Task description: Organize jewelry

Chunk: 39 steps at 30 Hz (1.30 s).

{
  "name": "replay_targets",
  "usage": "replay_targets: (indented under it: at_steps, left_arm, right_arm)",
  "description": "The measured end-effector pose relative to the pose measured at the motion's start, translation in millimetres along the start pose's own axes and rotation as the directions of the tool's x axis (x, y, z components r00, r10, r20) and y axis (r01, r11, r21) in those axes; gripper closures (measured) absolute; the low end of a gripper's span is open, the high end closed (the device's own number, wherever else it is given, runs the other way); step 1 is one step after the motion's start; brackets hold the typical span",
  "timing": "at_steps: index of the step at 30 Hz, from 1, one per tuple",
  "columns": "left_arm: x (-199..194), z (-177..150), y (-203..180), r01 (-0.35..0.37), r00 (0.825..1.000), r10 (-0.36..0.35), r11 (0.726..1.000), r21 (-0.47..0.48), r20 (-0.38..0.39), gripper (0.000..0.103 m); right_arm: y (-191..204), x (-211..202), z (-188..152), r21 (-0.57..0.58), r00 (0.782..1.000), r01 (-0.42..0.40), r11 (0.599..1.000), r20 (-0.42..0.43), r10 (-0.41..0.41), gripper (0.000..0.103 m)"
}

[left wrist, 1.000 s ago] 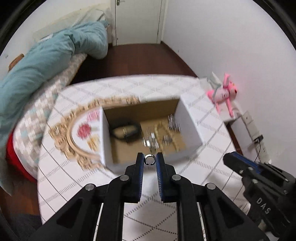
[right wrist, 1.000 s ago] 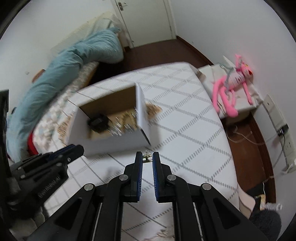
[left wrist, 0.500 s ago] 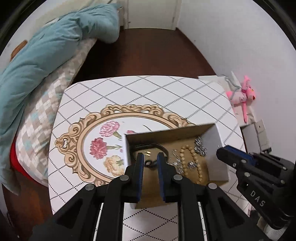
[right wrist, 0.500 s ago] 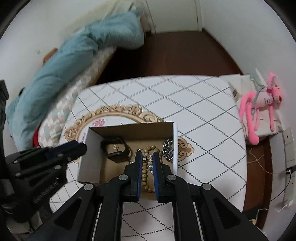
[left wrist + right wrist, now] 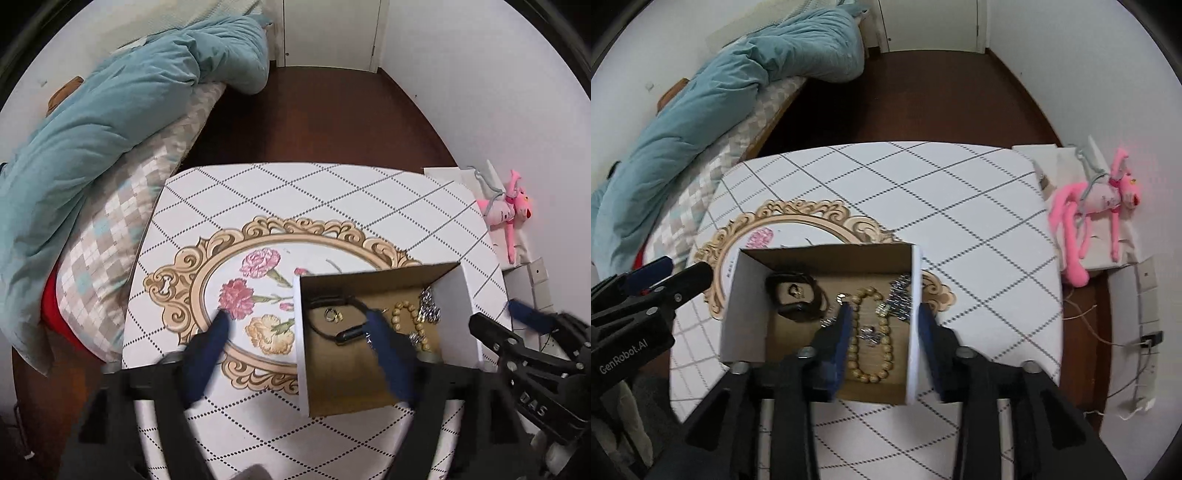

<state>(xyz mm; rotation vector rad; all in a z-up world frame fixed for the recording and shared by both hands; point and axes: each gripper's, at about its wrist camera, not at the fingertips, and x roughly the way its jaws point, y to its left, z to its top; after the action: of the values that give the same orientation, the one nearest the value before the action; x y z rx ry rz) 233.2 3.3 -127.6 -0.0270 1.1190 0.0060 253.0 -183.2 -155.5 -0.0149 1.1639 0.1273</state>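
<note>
An open cardboard box (image 5: 458, 306) (image 5: 744, 310) with white outer walls stands on the table. In it lie a black watch (image 5: 796, 295) (image 5: 345, 334), a small ring (image 5: 332, 315) (image 5: 794, 291), a wooden bead bracelet (image 5: 871, 332) (image 5: 404, 317), silver chain pieces (image 5: 899, 299) (image 5: 428, 306) and a small silver piece (image 5: 870, 331). My left gripper (image 5: 299, 326) is open and empty above the box's left wall. My right gripper (image 5: 884, 321) is open and empty above the box's right side, straddling its right wall.
The table (image 5: 332, 192) has a white diamond-pattern cloth with an ornate gold floral frame (image 5: 207, 266). A bed with a teal duvet (image 5: 110, 110) lies left. A pink plush toy (image 5: 1086, 206) lies on a white unit to the right. Dark floor lies beyond.
Both grippers moved over the box and opened. The ring from the left gripper and the small piece from the right gripper now lie in the box.
</note>
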Motion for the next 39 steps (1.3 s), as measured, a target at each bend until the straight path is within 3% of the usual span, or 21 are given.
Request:
replay_targets:
  at_steps: [1,2,4,8,16,22,29,39]
  left_arm:
    - [0.5,-3.0,0.2,-0.002,1.000,0.002,1.000,0.000,0.001,0.001]
    - [1.5,-6.8,-0.2,-0.005,1.000,0.005,1.000,0.000,0.002,0.001]
    - [5.8,-14.9,0.1,-0.023,1.000,0.023,1.000,0.003,-0.006,0.001]
    - [13.1,-28.2,1.4,-0.041,0.999,0.041,0.999,0.002,-0.017,0.000]
    - [19.7,-42.2,5.5,-0.051,0.998,0.050,0.999,-0.020,-0.032,0.000]
    - [2.8,-46.8,4.8,-0.045,0.999,0.045,0.999,-0.024,-0.012,0.000]
    - [-50.8,-61.5,3.2,-0.038,0.996,0.040,0.999,-0.026,0.079,0.000]
    - [-145.9,-77.3,0.7,-0.025,0.975,0.031,0.999,-0.030,0.220,0.000]
  right_arm:
    - [0.6,-2.1,-3.0,-0.010,1.000,0.024,1.000,0.008,-0.024,0.031]
    - [1.5,-3.0,-5.5,-0.018,0.999,0.044,0.999,0.012,-0.044,0.019]
    - [2.0,-4.1,-12.8,-0.031,0.996,0.091,0.995,0.017,-0.090,0.006]
    - [0.9,-1.1,-23.7,-0.039,0.990,0.139,0.989,0.012,-0.139,0.001]
    - [-4.6,4.0,-36.9,-0.012,0.989,0.145,0.989,0.008,-0.145,0.000]
    - [-4.4,-9.7,-43.9,0.009,0.991,0.133,0.991,0.032,-0.133,0.000]
    - [-2.3,-56.2,-61.2,0.031,0.983,0.139,0.990,0.112,-0.142,0.000]
    - [6.6,-155.0,-91.1,0.063,0.956,0.136,0.989,0.255,-0.148,0.000]
